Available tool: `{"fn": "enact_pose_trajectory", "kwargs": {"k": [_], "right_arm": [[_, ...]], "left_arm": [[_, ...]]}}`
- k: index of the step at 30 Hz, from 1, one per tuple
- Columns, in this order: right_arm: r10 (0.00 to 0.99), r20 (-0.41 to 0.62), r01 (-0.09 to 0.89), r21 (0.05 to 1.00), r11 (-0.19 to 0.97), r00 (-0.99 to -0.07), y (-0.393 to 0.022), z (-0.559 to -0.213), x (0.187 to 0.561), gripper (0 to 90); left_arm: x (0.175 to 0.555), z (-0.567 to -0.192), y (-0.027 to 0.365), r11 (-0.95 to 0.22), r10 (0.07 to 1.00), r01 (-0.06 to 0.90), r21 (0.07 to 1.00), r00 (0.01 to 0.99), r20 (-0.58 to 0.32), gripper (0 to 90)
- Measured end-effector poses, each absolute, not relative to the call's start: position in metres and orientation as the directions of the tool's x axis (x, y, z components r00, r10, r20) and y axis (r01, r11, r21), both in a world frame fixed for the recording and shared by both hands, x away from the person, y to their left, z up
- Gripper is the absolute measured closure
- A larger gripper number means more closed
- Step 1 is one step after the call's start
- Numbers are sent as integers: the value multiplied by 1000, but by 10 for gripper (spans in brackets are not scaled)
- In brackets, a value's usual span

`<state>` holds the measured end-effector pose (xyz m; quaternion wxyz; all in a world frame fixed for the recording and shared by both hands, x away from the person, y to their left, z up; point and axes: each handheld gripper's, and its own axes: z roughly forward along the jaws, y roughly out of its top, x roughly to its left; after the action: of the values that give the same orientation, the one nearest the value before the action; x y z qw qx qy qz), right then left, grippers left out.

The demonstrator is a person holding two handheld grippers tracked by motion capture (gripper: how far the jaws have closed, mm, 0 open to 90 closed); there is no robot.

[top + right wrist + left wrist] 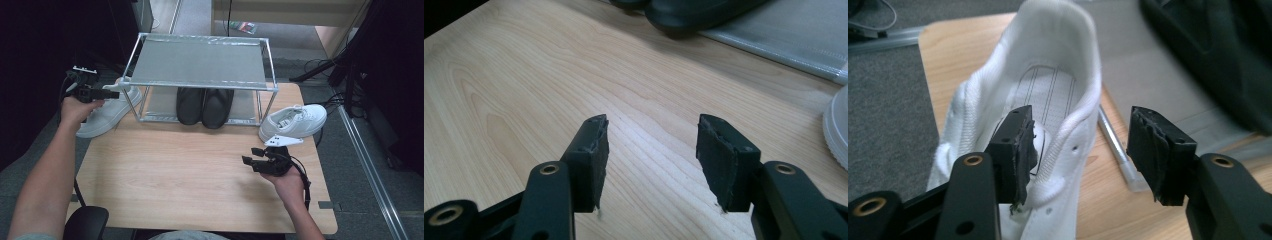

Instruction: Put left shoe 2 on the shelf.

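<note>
A white sneaker lies at the table's left edge, beside the metal shoe rack. My left gripper is at its heel end. In the left gripper view the left gripper is open, one jaw inside the white sneaker opening and the other outside its side wall, with the padded collar between them and a gap on the outer side. A second white sneaker sits at the right of the rack. My right gripper is over bare tabletop in front of it, open and empty.
A pair of black shoes stands on the rack's lower shelf, and their toes reach into the right gripper view. The rack's leg stands close beside the left sneaker. The wooden table is bare in front.
</note>
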<state>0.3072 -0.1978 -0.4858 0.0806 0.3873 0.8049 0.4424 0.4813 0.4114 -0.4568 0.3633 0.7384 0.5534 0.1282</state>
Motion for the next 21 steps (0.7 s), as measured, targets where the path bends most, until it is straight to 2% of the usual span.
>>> {"fn": "enact_pose_trajectory", "kwargs": {"k": [1, 3, 6, 11, 15, 21], "right_arm": [[697, 212, 553, 774, 309, -685, -199, -486, 307, 479], [701, 217, 559, 771, 304, -680, -200, -487, 307, 478], [704, 215, 560, 771, 303, -677, -201, -488, 306, 479], [708, 216, 565, 768, 302, -672, -202, -489, 307, 477], [710, 218, 568, 765, 301, -670, -201, -489, 307, 473], [711, 240, 578, 767, 279, -661, -201, -489, 309, 456]], "left_arm": [[483, -462, 411, -128, 905, 732, 669, 362, -223, 468], [487, -475, 412, -114, 904, 746, 657, 351, -242, 531], [489, -481, 412, -107, 899, 753, 649, 352, -260, 580], [486, -482, 409, -178, 892, 726, 664, 404, -203, 646], [485, -478, 412, -207, 872, 738, 642, 436, -220, 799], [481, -473, 417, -171, 878, 757, 630, 408, -251, 832]]}}
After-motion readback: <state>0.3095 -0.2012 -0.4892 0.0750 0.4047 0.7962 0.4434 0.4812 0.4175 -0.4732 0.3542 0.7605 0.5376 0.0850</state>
